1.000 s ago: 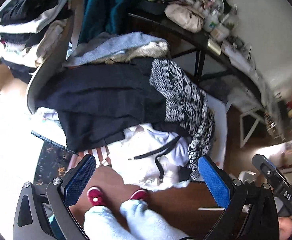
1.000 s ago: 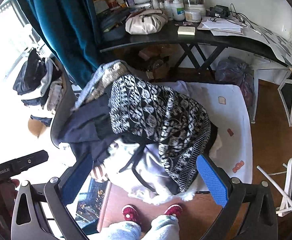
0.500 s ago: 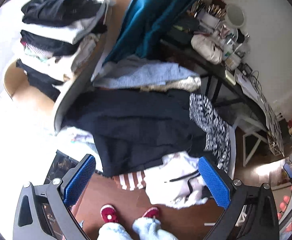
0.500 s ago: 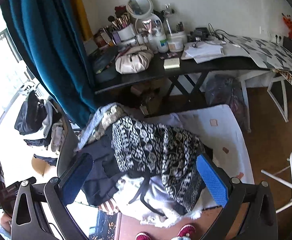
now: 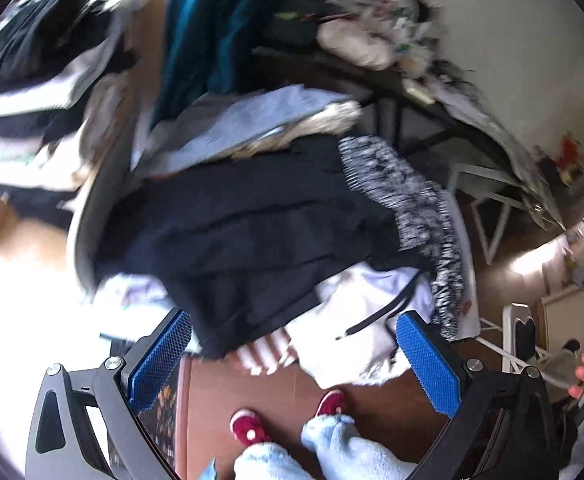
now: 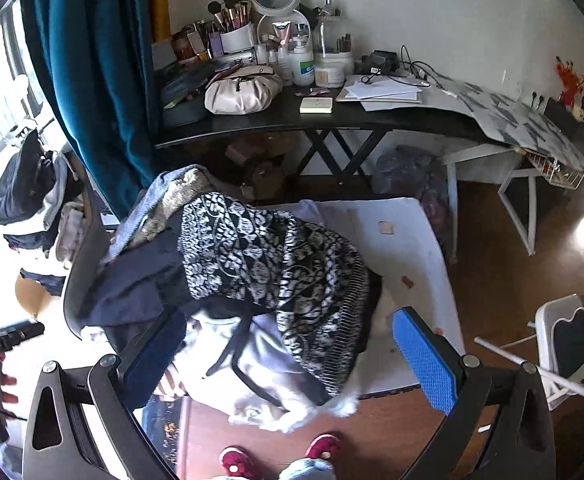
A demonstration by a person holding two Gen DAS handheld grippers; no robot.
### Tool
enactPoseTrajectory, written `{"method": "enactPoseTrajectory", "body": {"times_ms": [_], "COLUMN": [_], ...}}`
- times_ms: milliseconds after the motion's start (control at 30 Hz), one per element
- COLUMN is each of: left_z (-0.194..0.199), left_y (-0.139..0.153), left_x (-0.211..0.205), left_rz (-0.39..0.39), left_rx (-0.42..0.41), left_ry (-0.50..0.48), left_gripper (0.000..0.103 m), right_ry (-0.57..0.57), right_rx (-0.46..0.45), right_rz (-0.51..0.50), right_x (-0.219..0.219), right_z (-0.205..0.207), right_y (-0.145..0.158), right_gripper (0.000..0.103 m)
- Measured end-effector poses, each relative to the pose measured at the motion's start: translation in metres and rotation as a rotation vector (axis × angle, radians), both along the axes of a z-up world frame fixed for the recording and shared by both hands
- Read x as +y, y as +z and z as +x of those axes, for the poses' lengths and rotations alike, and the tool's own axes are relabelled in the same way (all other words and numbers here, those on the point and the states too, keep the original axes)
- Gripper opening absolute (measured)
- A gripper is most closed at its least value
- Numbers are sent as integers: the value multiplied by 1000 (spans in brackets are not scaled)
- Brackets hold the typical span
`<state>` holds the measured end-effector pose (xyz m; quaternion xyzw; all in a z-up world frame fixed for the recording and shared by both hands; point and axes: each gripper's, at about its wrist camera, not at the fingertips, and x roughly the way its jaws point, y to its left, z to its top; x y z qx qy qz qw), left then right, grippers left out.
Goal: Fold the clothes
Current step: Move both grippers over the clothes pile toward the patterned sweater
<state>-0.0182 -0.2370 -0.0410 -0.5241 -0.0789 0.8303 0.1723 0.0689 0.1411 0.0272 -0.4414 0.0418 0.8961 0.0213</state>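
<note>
A heap of unfolded clothes lies on a low white-covered surface (image 6: 407,248). On top are a dark navy garment (image 5: 252,220), a black-and-white patterned garment (image 6: 276,264) and a white hooded top with black drawstrings (image 5: 355,340). A grey knit piece (image 5: 260,116) lies at the back. My left gripper (image 5: 292,356) hangs open above the near edge of the heap, holding nothing. My right gripper (image 6: 288,356) is also open and empty, over the white top (image 6: 260,364). The left wrist view is motion-blurred.
A black desk (image 6: 331,120) crowded with cosmetics, a bag and papers stands behind the heap. A teal curtain (image 6: 96,60) hangs at left beside a chair (image 6: 84,264) stacked with clothes. White folding chairs (image 6: 571,344) stand right. The person's red slippers (image 6: 323,446) are on the wooden floor.
Both grippers have stayed open and empty. The left view has swung and blurred, coming nearer the heap. The right view has lifted to show the desk, then settled slightly lower.
</note>
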Motion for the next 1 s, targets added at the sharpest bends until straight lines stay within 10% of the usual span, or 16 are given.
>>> {"method": "enactPoseTrajectory", "body": {"times_ms": [500,833,1000], "left_z": [-43,-81,-94], "left_y": [-19,-27,-33], "left_x": [99,172,184], "left_rz": [36,73,-77], "left_rx": [-87,-236,-222], "left_ry": [-48,72,146], "left_gripper": [103,103,103], "right_ry": [-7,96,135], "right_rx": [-41,-151,-201], "right_rz": [-84,-177,-208], "right_x": [79,99,90], "right_z": [17,-57,-93], "right_y": [-27,-79,-106], "right_gripper": [103,103,103]}}
